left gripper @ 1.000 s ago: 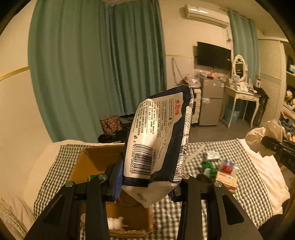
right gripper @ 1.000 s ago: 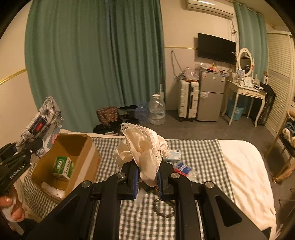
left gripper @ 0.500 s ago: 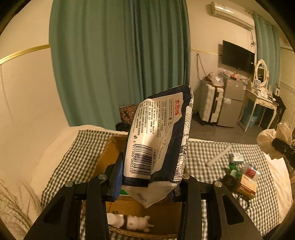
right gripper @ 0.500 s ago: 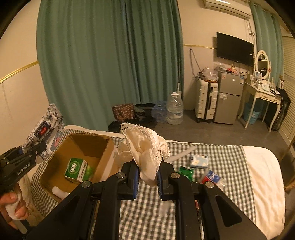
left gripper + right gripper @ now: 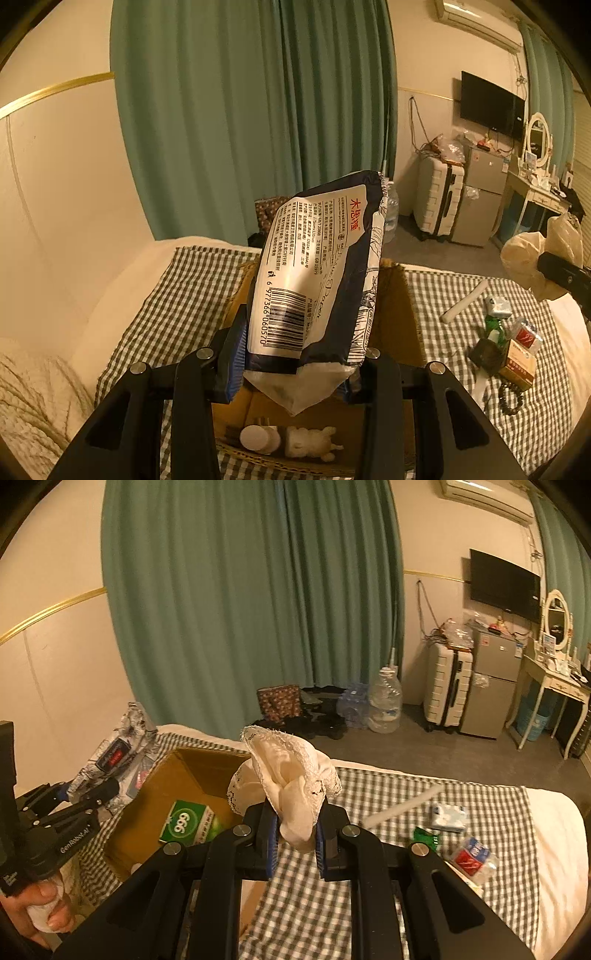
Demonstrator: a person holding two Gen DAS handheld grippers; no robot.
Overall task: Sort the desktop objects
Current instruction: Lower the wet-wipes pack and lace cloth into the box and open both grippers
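Observation:
My left gripper is shut on a dark blue and white tissue pack with a barcode, held upright above the open cardboard box. In the right wrist view the pack hangs left of the box. My right gripper is shut on a cream lace cloth, held above the checked cloth just right of the box. The lace cloth also shows at the right of the left wrist view.
The box holds a green carton, a white bottle and a white toy. On the checked cloth lie a white tube, tissue packet, green wrapper, red-labelled packet, small box and bead bracelet.
Both grippers have swung left with their loads. The tissue pack now sits over the box, and the lace cloth has come closer to the box's right wall.

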